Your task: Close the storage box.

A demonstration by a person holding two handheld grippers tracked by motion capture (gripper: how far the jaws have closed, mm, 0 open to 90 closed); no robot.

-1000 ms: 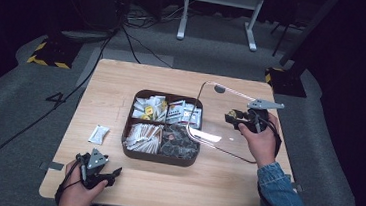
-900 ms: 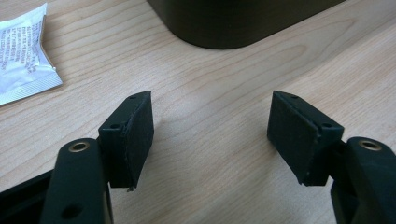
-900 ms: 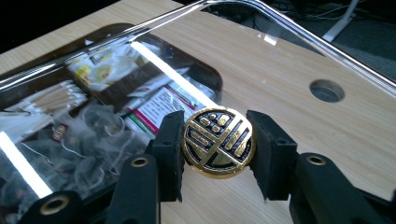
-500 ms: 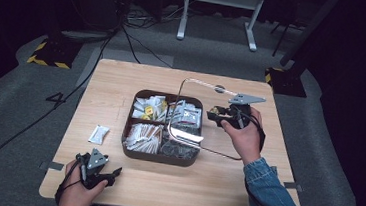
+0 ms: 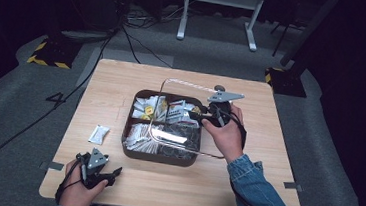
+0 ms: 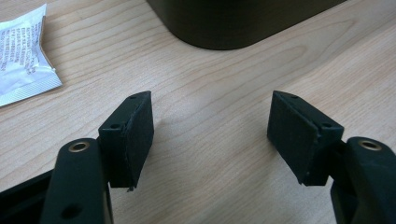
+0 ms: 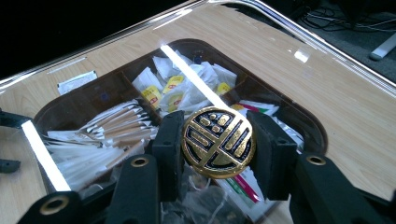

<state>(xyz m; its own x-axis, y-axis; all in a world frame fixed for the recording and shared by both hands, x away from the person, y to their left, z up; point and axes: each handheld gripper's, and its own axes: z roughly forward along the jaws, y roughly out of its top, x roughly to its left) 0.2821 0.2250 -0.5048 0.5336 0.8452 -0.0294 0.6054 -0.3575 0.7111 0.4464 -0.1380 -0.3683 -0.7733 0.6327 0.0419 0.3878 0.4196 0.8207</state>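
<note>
A dark brown compartment box [image 5: 158, 157] full of white sachets and tea bags stands mid-table. Over it hangs a clear lid [image 5: 178, 138], tilted, its edge catching the light. My right gripper [image 5: 199, 115] is shut on the lid's round gold-and-black knob [image 7: 218, 142], one pad on each side, and the box [image 7: 60, 109] shows through the lid [image 7: 299, 56] below. My left gripper [image 5: 111, 174] rests at the table's front left corner. Its jaws stand open [image 6: 210, 128] over bare wood, short of the box [image 6: 233, 23].
One loose white sachet [image 5: 99, 134] lies on the table left of the box, and it is also in the left gripper view [image 6: 21, 51]. Bare wood runs along the table's front and right side. Cables and stand legs lie on the floor beyond.
My right hand has carried the clear lid leftward from the table's right side until it hangs over the box. The left gripper has stayed put.
</note>
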